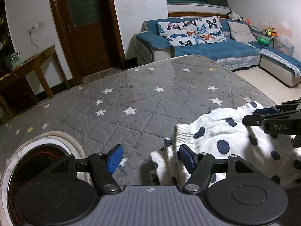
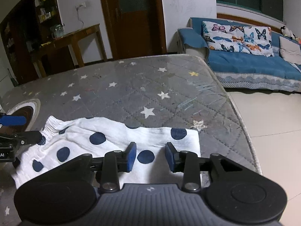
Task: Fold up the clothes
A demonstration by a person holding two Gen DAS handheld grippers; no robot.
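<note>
A white garment with dark blue dots (image 1: 222, 137) (image 2: 105, 141) lies rumpled and partly folded on the grey star-patterned quilted table cover (image 1: 143, 98) (image 2: 143, 86), near its front edge. My left gripper (image 1: 150, 157) is open at the garment's left end, its right pad by the ribbed waistband, nothing between the pads. My right gripper (image 2: 150, 155) is open just above the garment's right part, one blue dot showing between its fingers. Each gripper also shows in the other view: the right gripper (image 1: 263, 115) at the right edge, the left gripper (image 2: 17, 130) at the left edge.
A round opening with a white rim (image 1: 37, 156) (image 2: 24, 109) sits in the cover at the left. Beyond the table stand a wooden side table (image 1: 35, 64), a brown door (image 1: 88, 22) and a blue sofa with butterfly cushions (image 1: 207, 41) (image 2: 244, 56). Tiled floor (image 2: 272, 124) lies to the right.
</note>
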